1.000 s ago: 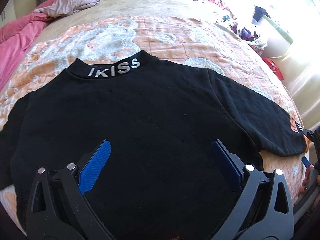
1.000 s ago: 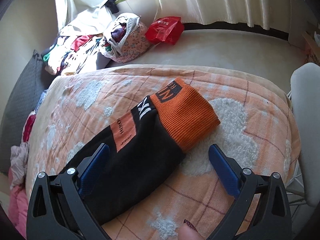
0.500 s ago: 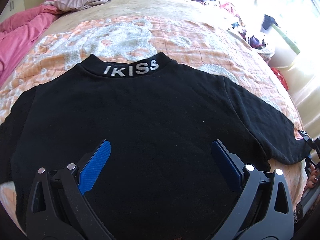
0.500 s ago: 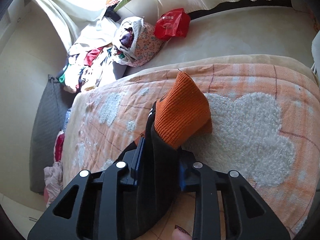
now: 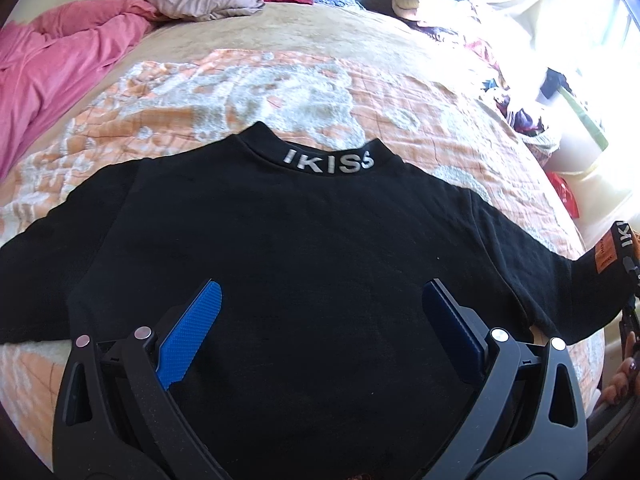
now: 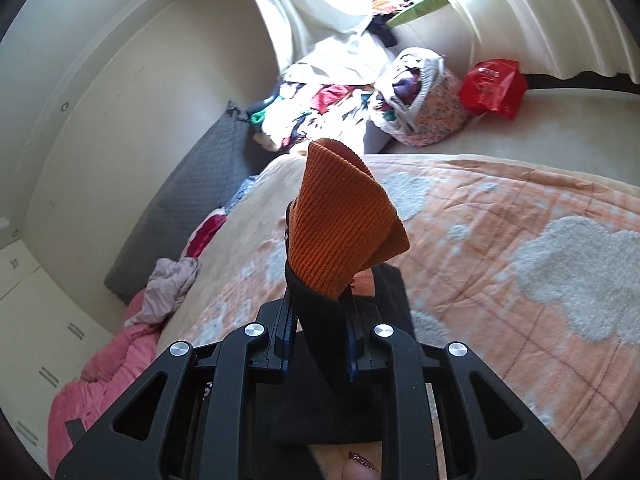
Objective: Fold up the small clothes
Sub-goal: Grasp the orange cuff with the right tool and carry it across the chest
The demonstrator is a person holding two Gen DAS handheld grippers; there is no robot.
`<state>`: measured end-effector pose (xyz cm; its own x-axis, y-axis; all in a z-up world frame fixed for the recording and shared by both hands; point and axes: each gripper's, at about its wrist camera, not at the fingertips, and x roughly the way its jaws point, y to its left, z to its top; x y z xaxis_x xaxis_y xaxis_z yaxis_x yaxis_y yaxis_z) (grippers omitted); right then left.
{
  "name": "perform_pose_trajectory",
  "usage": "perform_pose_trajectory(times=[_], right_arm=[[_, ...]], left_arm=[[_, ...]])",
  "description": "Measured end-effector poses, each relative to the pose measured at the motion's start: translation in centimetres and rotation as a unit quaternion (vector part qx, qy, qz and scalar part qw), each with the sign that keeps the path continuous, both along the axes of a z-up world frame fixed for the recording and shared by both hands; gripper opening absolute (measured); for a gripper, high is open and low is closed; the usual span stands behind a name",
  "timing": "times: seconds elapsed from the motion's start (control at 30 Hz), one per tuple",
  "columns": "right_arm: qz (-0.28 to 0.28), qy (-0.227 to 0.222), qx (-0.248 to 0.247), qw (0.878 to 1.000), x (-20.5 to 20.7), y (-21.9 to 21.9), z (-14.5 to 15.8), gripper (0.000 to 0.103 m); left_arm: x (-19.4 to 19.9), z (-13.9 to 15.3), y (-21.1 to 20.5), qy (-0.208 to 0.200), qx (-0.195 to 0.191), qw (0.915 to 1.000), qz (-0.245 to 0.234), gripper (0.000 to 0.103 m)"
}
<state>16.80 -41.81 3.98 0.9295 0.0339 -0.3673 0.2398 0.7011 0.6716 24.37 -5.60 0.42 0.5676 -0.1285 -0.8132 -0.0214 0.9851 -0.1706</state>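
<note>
Black long-sleeved sweatshirt with grey "IKISS" lettering on its collar [image 5: 320, 248] lies flat, collar away from me, on the orange-and-white fleecy blanket [image 5: 280, 80] covering the bed. Versus a second ago: its sleeve with the ribbed orange cuff [image 6: 344, 224] lay flat on the blanket between wide-open jaws; now my right gripper [image 6: 320, 344] has that sleeve pinched, jaws still closing on the black cloth just below the cuff, and the cuff stands up off the blanket. In the left view the same sleeve end, with its orange patch, is raised at the right edge where before it lay low. The collar sits lower in frame than before. My left gripper [image 5: 320, 328] hovers over the sweatshirt's body, blue pads spread wide, nothing between them, same as before.

Room: pink crumpled duvet [image 5: 52, 64] at the bed's far left, grey quilted headboard [image 6: 184, 208], a heap of mixed clothes [image 6: 320, 108] by the bright curtained window, a red plastic bag [image 6: 492, 84] on the floor.

Hard to make out: the sweatshirt's left sleeve and hem run out of frame; window glare washes out the top right; only fingertips with dark nail polish [image 5: 624, 380] show at the edge.
</note>
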Motion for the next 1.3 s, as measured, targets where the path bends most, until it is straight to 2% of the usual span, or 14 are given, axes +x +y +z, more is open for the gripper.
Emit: perform_pose_trajectory(times=[0.13,0.23,0.4,0.6,0.83,0.97,1.03,1.13,1.2,1.27,1.3], right_arm=[[0.063,-0.021,-0.043,0.997,0.8,3.7,1.5,0.018],[0.115,-0.031,-0.072,0.99,1.2,6.6,2.3,0.018],[0.176,-0.026,-0.113,0.978,2.1,11.1,2.7,0.018],[0.222,-0.006,-0.138,0.965,3.1,15.3,1.6,0.018],[0.267,0.022,-0.162,0.95,4.0,18.6,0.1,0.02],[0.283,0.023,-0.176,0.943,4.1,20.2,-0.1,0.021],[0.293,0.025,-0.179,0.939,4.0,20.7,-0.2,0.025],[0.306,0.023,-0.173,0.936,3.9,21.2,-0.3,0.039],[0.317,0.013,-0.167,0.933,3.7,21.4,-0.2,0.039],[0.323,0.003,-0.172,0.931,3.3,21.6,0.2,0.051],[0.324,-0.001,-0.177,0.929,3.1,21.7,0.4,0.051]], left_arm=[[-0.6,0.4,1.4,-0.005,-0.028,0.9995,0.012,0.095],[-1.0,0.5,1.9,-0.005,-0.037,0.9993,0.008,0.095],[-1.8,0.9,3.5,-0.009,-0.057,0.9981,0.021,0.095],[-2.3,1.2,5.1,-0.009,-0.089,0.9956,0.028,0.095],[-2.7,0.6,5.7,0.003,-0.105,0.9939,0.033,0.095],[-2.8,0.1,5.8,0.011,-0.109,0.9934,0.035,0.094],[-2.8,-0.2,5.9,0.014,-0.113,0.9929,0.036,0.094],[-2.7,-0.6,5.8,0.02,-0.112,0.9929,0.037,0.094],[-2.6,-0.9,5.5,0.026,-0.11,0.9929,0.035,0.094],[-2.5,-1.1,5.4,0.028,-0.111,0.9929,0.032,0.094],[-2.4,-1.2,5.2,0.03,-0.113,0.9927,0.03,0.094]])
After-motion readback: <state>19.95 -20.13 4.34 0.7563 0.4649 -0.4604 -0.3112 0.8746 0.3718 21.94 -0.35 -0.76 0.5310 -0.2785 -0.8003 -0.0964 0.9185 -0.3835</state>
